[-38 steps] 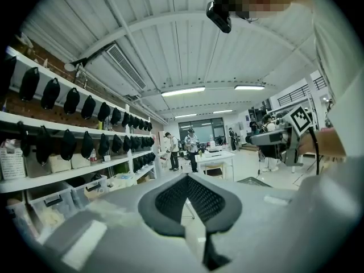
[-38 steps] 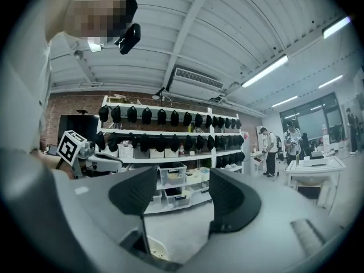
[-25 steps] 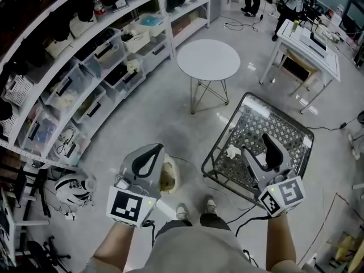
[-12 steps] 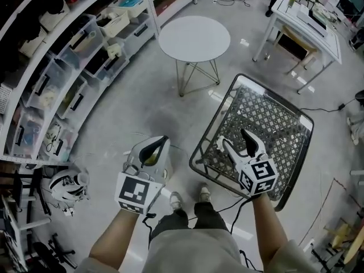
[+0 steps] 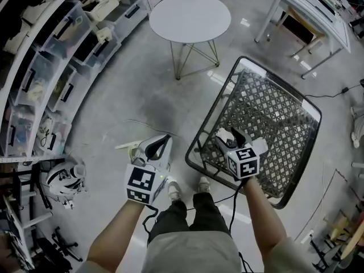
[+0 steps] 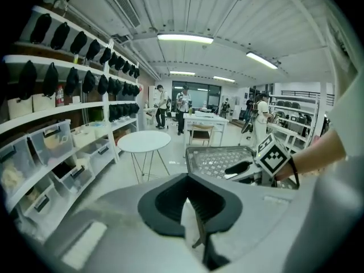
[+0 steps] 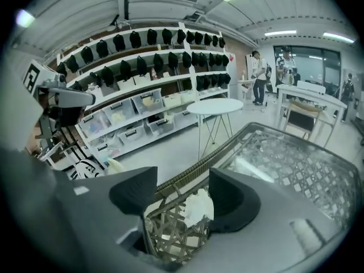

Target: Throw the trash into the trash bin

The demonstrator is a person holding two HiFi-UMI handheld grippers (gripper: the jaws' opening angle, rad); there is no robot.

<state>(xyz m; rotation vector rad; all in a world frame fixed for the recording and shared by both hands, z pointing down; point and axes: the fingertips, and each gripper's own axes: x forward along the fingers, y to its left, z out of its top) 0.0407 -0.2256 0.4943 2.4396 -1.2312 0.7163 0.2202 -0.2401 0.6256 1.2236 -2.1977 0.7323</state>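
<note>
A crumpled white piece of trash point(image 5: 223, 134) point(image 7: 199, 205) lies in the near corner of a black wire basket point(image 5: 284, 104). My right gripper point(image 5: 227, 137) point(image 7: 182, 182) hovers just over it, open. The wad shows between the two dark pads, which do not press on it. My left gripper point(image 5: 165, 140) point(image 6: 187, 178) is shut and empty, low over the floor to the basket's left. A pale yellowish bin point(image 7: 115, 165) stands on the floor beneath it. In the head view the left gripper hides most of that bin.
A round white table point(image 5: 189, 17) on thin legs stands beyond the basket. Shelves with plastic boxes point(image 5: 51, 67) curve along the left. A white desk point(image 5: 318, 10) stands at the back right. A helmet point(image 5: 60, 178) and cables lie on the floor by my feet.
Both grippers have sunk. The right one came down to the basket's near corner, over the white wad. The left one dropped toward the floor and now covers the bin.
</note>
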